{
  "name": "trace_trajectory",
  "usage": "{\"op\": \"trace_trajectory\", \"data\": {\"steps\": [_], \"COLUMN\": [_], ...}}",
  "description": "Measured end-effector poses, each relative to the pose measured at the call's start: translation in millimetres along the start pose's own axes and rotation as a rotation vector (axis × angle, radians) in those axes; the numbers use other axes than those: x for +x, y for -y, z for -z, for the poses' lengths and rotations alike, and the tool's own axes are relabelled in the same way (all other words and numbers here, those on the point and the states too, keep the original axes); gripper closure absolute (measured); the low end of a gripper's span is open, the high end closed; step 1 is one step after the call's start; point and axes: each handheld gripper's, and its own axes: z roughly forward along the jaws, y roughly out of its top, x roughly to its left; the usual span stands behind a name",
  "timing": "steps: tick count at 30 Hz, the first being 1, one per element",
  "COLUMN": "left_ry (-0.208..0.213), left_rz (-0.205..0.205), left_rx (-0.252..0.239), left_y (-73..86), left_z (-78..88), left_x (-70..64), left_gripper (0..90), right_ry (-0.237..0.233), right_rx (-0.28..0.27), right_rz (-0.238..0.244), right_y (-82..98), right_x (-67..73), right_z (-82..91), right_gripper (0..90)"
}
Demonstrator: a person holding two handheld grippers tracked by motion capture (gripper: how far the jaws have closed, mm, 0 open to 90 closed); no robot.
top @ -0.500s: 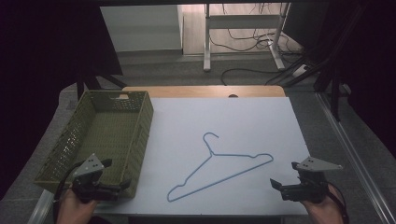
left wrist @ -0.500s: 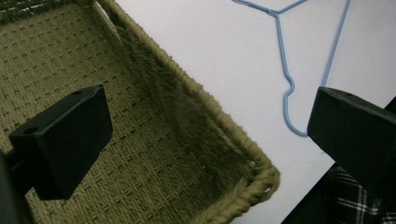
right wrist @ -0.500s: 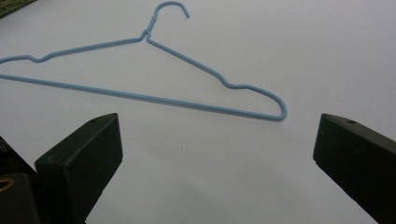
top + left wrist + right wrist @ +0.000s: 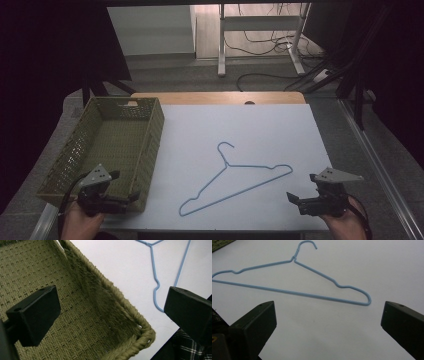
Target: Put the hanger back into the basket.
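High view: hanger [image 4: 235,177] mid-sheet, w/ open room

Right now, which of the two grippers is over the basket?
The left gripper: its open jaws hang over the near corner of the green woven basket. The right gripper is over the white sheet, facing the blue hanger.

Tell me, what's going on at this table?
A person holds a gripper in each hand at the near edge of the table. A blue hanger lies flat on the white sheet, untouched. The right gripper faces it with jaws wide open. The left gripper, also open, hovers over the near corner of the empty green basket.
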Motion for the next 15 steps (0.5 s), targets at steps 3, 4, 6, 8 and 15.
{"op": "trace_trajectory", "data": {"steps": [3, 4, 6, 8, 15], "left_ry": [0.001, 0.001, 0.004, 0.019, 0.093], "left_rz": [-0.011, -0.015, -0.018, -0.019, -0.055], "left_rx": [0.011, 0.012, 0.005, -0.004, -0.04], "left_y": [-2.7, -3.8, -6.1, -8.2, -21.5], "left_z": [-1.3, -1.6, -1.7, -2.0, -3.8], "left_x": [-3.7, -4.9, -6.5, -7.7, -19.9], "left_gripper": [0.4, 0.4, 0.5, 0.6, 0.6], "right_ry": [0.006, 0.006, 0.005, -0.004, -0.022], "right_rx": [0.001, 0.0, -0.004, -0.008, 0.009], "right_rz": [0.005, 0.004, -0.002, -0.007, 0.01], "right_y": [-0.7, -1.0, -2.1, -3.6, -13.9], "right_x": [0.2, 0.3, 0.3, 0.5, 2.9], "right_z": [0.3, 0.7, 1.4, 1.5, -0.7], "right_gripper": [0.0, 0.0, 0.0, 0.0, 0.0]}}
